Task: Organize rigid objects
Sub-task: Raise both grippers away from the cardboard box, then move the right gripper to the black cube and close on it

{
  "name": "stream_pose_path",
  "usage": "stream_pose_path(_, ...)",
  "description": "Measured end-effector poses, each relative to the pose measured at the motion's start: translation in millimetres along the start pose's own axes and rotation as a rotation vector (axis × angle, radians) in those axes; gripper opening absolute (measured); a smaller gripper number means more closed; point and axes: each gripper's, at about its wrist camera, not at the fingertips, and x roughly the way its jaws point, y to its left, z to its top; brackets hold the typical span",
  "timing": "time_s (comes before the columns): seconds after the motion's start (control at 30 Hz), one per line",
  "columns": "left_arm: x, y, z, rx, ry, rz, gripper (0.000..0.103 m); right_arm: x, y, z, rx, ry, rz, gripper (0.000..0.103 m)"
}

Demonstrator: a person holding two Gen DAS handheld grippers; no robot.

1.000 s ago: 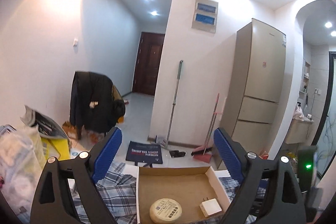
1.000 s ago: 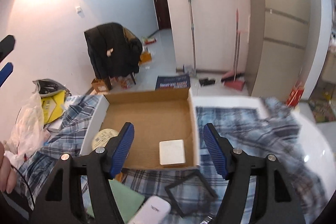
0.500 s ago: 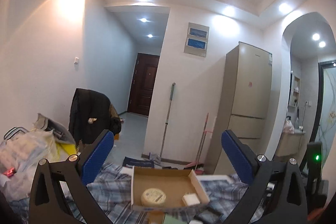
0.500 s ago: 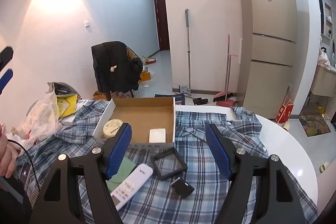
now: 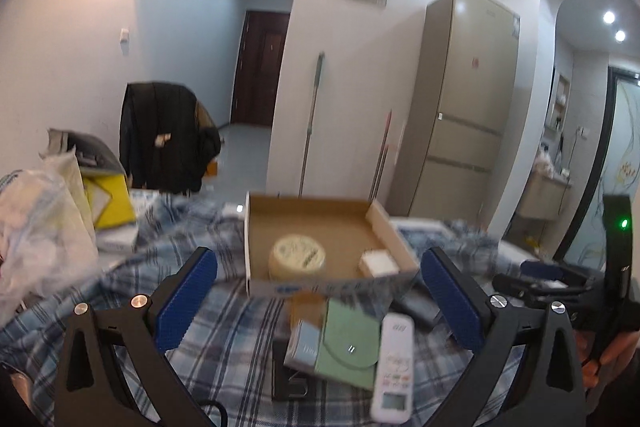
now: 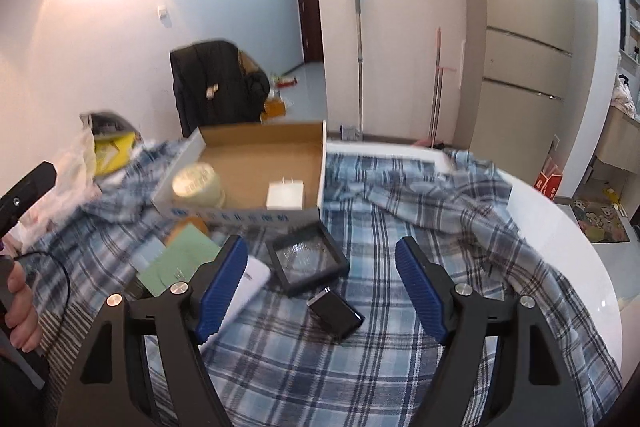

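Observation:
An open cardboard box point(image 5: 256, 247) point(image 6: 322, 163) lies on the plaid cloth and holds a round cream tin point(image 5: 298, 255) point(image 6: 198, 183) and a white charger point(image 5: 378, 263) point(image 6: 285, 195). In front of it lie a green wallet point(image 5: 348, 347) point(image 6: 180, 259), a white remote point(image 5: 394, 367) point(image 6: 254, 277), a black square frame point(image 6: 306, 257) and a small black box point(image 6: 335, 313). My left gripper point(image 5: 318, 263) is open above the wallet and remote, holding nothing. My right gripper point(image 6: 320, 267) is open over the frame and the small black box, touching neither.
The plaid cloth point(image 6: 400, 227) covers a round white table point(image 6: 568, 227). A plastic bag point(image 5: 40, 227) and a yellow box point(image 5: 108, 199) crowd the left side. A chair with a dark jacket point(image 5: 164, 139), a mop and a fridge point(image 5: 464, 115) stand beyond.
Both cameras have drawn back from the box and sunk toward the table, so the loose things in front of it came into view. The left jaws stand wider than a second ago.

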Motion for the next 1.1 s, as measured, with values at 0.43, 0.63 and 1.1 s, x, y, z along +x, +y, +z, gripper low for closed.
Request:
stream_pose_path(0.43,27.1,-11.0,-34.2,0.136,0.035,0.005,0.103,41.6,-13.0,-33.6,-0.103,0.107,0.112,0.057)
stream_pose_path(0.63,27.7,-7.6,-35.5,0.14,0.042,-0.002,0.103,19.0,-12.9,-35.7,-0.02,0.045,0.074,0.057)
stream_pose_path(1.1,29.2,-20.6,5.4,0.036,0.093,0.06,0.103,10.8,-3.9,-1.1,0.017,0.059,0.038,0.057)
